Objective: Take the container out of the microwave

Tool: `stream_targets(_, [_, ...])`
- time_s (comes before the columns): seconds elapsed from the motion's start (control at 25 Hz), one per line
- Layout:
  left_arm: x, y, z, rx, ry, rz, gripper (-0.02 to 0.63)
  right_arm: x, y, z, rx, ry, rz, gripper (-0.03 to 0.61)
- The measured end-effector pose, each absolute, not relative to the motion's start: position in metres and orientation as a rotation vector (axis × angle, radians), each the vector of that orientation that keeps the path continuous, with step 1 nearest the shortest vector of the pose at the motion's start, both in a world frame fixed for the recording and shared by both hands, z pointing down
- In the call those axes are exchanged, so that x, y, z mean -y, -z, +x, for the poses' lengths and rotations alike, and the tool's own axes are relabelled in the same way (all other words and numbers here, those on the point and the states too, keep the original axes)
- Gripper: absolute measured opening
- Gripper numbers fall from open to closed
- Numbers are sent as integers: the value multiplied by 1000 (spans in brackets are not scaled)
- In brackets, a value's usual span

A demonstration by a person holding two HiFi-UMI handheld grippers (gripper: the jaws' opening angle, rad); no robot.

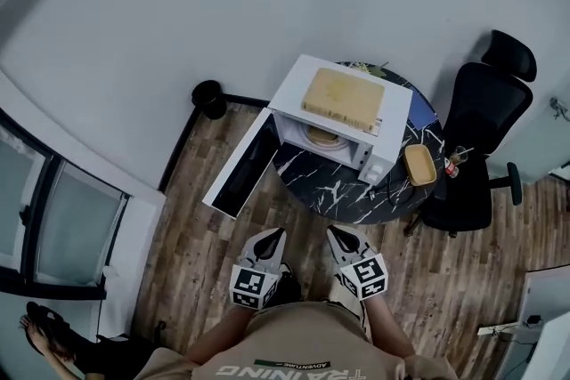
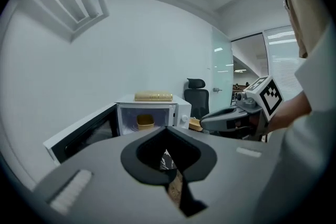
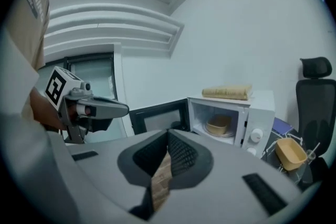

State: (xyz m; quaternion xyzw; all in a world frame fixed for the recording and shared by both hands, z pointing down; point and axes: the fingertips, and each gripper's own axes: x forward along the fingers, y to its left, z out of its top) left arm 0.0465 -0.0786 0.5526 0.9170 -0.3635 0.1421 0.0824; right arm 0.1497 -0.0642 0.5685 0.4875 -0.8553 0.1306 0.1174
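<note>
A white microwave (image 1: 392,116) stands on a round dark marble table (image 1: 338,191), its door (image 1: 239,166) swung open to the left. Inside it sits a tan container (image 1: 322,136), also seen in the left gripper view (image 2: 145,121) and in the right gripper view (image 3: 218,125). My left gripper (image 1: 269,238) and right gripper (image 1: 341,236) hover side by side over the wooden floor, short of the table and well away from the microwave. Both are shut and hold nothing. The jaws meet at their tips in each gripper's own view, left (image 2: 167,130) and right (image 3: 169,132).
A wooden board (image 1: 343,99) lies on top of the microwave. A second tan container (image 1: 420,165) and a small bottle (image 1: 454,163) stand on the table's right side. A black office chair (image 1: 481,138) is at the right, and a black round object (image 1: 209,95) sits on the floor by the wall.
</note>
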Motion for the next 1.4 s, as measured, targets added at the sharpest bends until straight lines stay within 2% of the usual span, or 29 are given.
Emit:
stream_targets(0.6, [169, -570, 40, 782, -413, 2875, 8, 136, -563, 122, 2328, -394, 1586, 8])
stream_targets(0.92, [191, -597, 37, 866, -408, 2778, 8, 158, -573, 124, 2310, -342, 1466, 8])
stream_targets(1.4, [252, -565, 66, 1112, -497, 2761, 8, 246, -589, 164, 2368, -202, 1325, 9])
